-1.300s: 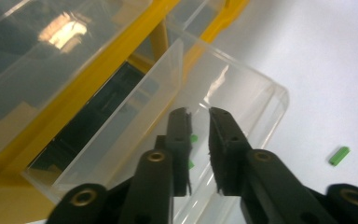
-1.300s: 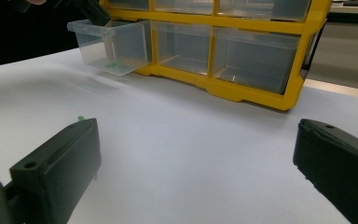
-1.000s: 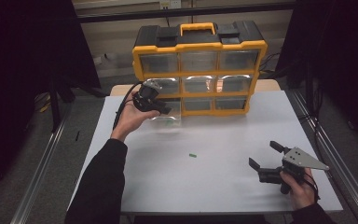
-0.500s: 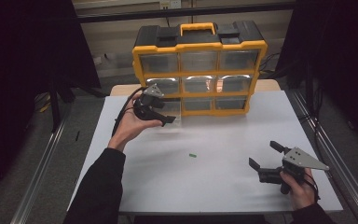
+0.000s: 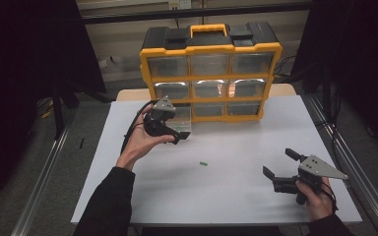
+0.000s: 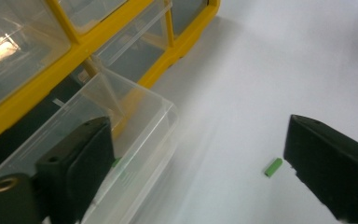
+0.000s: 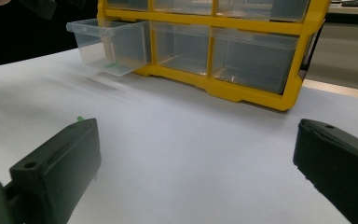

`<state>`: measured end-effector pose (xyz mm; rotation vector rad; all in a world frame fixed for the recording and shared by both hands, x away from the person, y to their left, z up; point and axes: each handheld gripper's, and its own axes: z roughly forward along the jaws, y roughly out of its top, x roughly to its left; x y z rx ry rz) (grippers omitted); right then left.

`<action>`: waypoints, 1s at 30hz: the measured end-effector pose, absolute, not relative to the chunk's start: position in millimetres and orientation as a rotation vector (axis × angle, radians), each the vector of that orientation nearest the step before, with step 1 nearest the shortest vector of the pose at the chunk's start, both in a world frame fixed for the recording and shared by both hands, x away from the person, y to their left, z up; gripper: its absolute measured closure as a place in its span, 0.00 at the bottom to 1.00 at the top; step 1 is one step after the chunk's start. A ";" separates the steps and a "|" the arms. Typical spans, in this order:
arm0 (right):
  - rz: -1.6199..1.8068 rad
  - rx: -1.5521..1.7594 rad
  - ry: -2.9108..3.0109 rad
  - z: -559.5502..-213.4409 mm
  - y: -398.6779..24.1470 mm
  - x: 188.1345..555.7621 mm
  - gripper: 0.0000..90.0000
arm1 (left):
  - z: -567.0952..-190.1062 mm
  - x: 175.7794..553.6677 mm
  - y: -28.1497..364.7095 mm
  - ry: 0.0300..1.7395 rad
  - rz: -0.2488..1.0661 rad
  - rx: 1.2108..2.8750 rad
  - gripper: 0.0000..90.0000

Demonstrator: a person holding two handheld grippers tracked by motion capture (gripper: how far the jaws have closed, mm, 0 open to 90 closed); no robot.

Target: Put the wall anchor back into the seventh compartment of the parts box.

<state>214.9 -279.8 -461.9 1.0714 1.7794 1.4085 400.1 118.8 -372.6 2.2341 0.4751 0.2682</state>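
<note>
A yellow and black organizer [image 5: 211, 73] with clear drawers stands at the back of the white table [image 5: 226, 196]. Its bottom-left drawer [image 5: 181, 119] [image 6: 121, 116] [image 7: 107, 42] is pulled out, with a small green piece [image 7: 112, 66] [image 6: 116, 162] lying inside. Another green piece [image 5: 203, 163] [image 6: 273, 167] [image 7: 79, 118] lies on the table in front. My left gripper [image 5: 177, 129] [image 6: 200, 172] hovers by the drawer's front; its jaws have just been opening and stand wide with nothing between them. My right gripper [image 5: 279, 163] [image 7: 196, 149] rests open and empty at the near right.
The other drawers of the organizer are pushed in. A black cable [image 5: 130, 132] trails from the left gripper over the table's left side. Metal rails [image 5: 44, 182] run along both sides of the table.
The left gripper has drawn back from the organizer toward the near side, and its jaws have spread apart. The right gripper has kept still.
</note>
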 end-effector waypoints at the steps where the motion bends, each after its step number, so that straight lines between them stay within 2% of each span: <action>1: 1.409 1.072 1.779 -461.9 -279.8 215.0 0.01 | -373.7 397.8 119.4 0.472 0.262 2.220 0.08; 11: 1.408 1.073 1.778 -461.9 -279.7 214.9 0.01 | -383.6 383.0 120.3 0.474 0.217 2.213 0.06; 13: 1.408 1.071 1.778 -461.8 -279.8 214.9 0.01 | -387.0 381.4 119.0 0.477 0.168 2.198 0.06; 30: 1.411 1.070 1.780 -461.8 -279.4 214.7 0.01 | -409.8 375.1 96.3 0.386 0.088 2.310 0.09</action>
